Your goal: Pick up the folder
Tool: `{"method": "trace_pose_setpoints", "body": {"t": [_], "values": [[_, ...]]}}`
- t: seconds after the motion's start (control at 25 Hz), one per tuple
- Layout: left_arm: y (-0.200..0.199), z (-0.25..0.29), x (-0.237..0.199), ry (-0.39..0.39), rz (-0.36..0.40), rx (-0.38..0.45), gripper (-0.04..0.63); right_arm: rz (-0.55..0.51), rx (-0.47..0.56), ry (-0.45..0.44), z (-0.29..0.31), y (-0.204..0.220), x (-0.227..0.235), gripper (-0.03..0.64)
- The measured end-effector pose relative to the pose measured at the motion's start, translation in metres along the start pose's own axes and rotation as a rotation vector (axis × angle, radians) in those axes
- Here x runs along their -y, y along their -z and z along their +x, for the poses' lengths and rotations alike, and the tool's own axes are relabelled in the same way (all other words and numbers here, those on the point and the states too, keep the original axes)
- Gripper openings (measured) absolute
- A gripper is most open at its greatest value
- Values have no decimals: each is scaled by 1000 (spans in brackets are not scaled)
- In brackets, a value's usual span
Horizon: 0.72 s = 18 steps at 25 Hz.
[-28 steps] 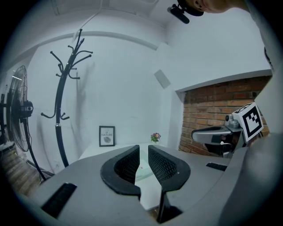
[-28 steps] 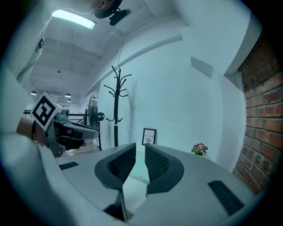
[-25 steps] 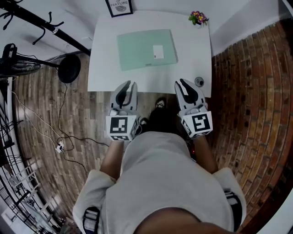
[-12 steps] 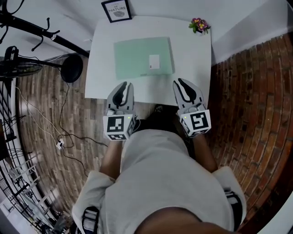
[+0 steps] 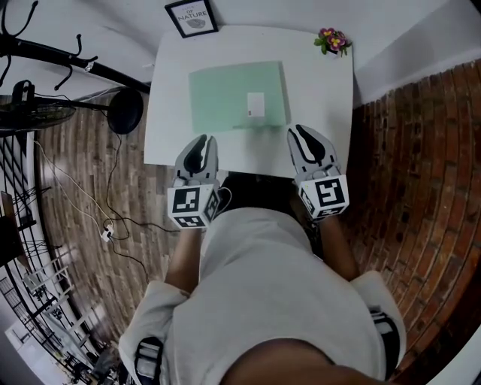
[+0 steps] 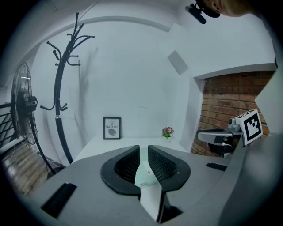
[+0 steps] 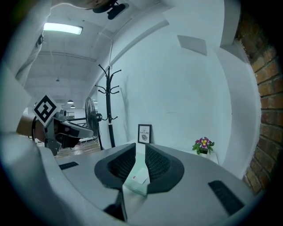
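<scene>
White table (image 5: 323, 98) against the wall carries the pale green folder (image 5: 225, 94), which lies flat near the middle, untouched. None of the pickup is done yet. My left gripper (image 5: 202, 140) and right gripper (image 5: 299, 131) hover at the near edge, just short of the folder, each with its jaws a narrow slit apart and empty. Reaching, gripping and lifting all remain. Both gripper views show only a sliver of folder between the jaws, and I can't judge how thick its edge is.

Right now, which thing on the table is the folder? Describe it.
Find the white table against the wall. The folder is the large pale green rectangle in its middle. Unlike the framed picture and the flowers at the far edge, it lies flat and bears a small white label.
</scene>
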<state>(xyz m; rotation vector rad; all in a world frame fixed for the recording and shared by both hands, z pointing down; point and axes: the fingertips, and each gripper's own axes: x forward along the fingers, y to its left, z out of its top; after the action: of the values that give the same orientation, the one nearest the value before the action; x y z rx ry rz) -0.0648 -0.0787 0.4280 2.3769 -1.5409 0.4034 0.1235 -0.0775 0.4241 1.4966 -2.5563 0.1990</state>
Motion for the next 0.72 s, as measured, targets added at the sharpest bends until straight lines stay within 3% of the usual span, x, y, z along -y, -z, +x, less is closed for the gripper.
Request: {"method": "trace_pose_setpoints", "body": {"t": [0.72], "values": [[14,77,-58,20,-57,-84,52,20,-145,-7,82,29,26,77]]}}
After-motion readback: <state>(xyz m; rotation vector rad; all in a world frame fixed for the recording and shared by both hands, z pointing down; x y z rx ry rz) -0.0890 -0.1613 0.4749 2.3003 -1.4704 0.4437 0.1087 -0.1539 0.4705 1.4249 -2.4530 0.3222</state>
